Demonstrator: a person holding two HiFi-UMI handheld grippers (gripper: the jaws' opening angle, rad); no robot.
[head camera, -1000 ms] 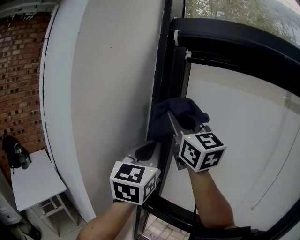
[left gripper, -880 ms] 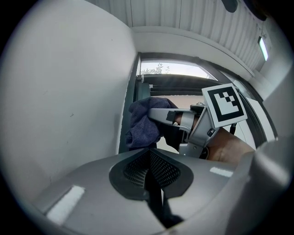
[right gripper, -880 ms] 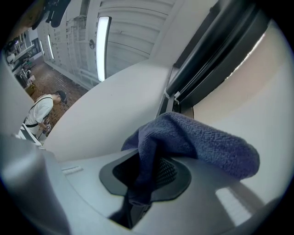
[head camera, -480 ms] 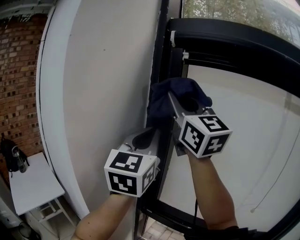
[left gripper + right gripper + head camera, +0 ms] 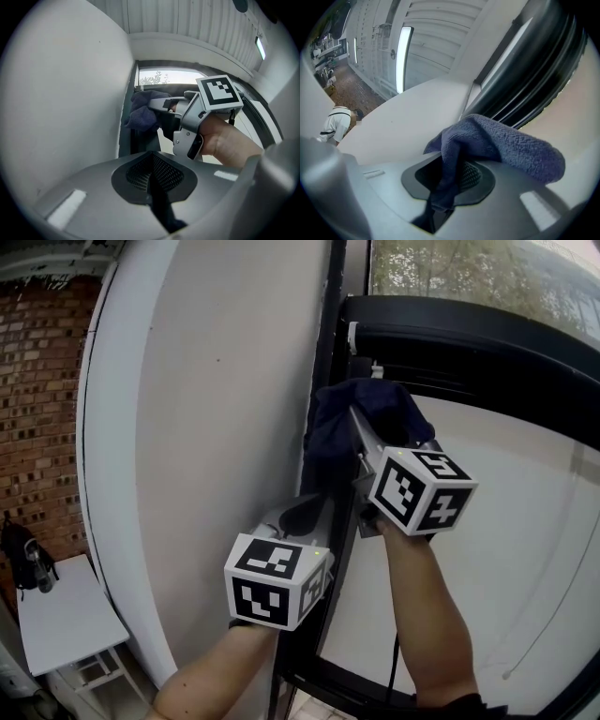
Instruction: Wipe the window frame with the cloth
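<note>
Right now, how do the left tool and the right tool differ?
The right tool is shut on the dark blue cloth; the left tool is shut on nothing. The right tool is raised, holding the cloth against the black window frame; the left tool sits lower, beside the white wall. Both have their jaws closed.

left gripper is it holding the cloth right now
No, the left gripper has its jaws shut together on nothing, while the cloth is pinched in the right gripper.
</note>
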